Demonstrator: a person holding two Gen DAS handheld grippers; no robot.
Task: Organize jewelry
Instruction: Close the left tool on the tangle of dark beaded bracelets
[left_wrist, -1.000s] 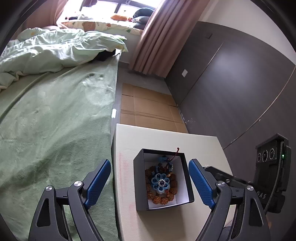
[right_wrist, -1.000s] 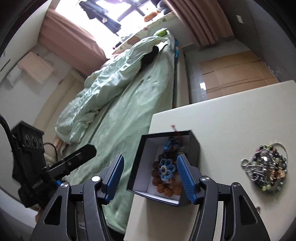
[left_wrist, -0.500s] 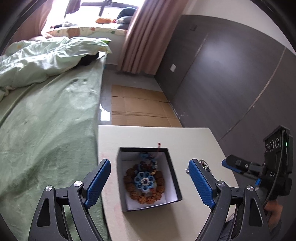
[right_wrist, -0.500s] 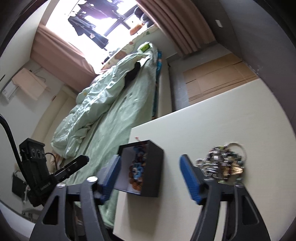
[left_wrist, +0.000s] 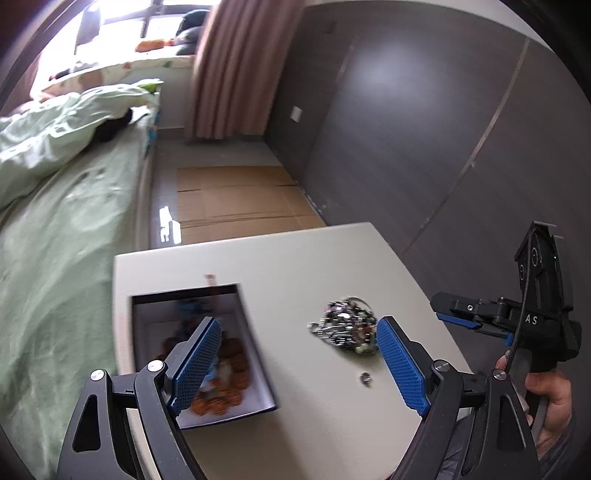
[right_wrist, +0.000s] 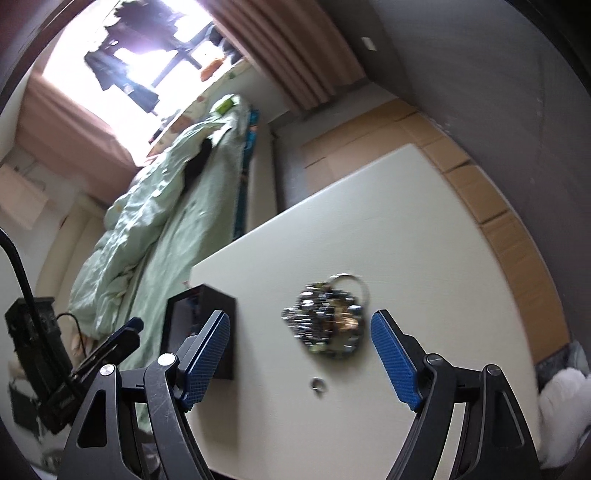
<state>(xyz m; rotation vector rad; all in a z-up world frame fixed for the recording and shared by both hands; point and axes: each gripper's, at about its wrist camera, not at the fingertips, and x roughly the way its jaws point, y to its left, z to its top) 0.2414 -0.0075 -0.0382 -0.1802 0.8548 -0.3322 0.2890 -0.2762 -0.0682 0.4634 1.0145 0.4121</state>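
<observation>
A bed (left_wrist: 55, 229) with green bedding lies left of the white table (left_wrist: 303, 254). On the table's left part, near the bed-side edge, sits an open black box (left_wrist: 255, 339) with a white lining; inside it lies a brown beaded bracelet (left_wrist: 229, 391) with a blue ornament, blurred in the left wrist view. The left gripper (left_wrist: 299, 363) hangs above the table with its jaws wide apart and nothing between the pads; its left finger overlaps the box in view. To the right of the box, well apart from it, a heap of mixed bead and metal jewelry (right_wrist: 327, 319) rests on the bare tabletop, and a small ring (right_wrist: 318, 384) lies just nearer the camera than the heap. The right gripper (right_wrist: 301, 360) hovers over that heap, its jaws opening, with nothing pressed between them. A hand (left_wrist: 550, 395) holds its handle at the far right.
</observation>
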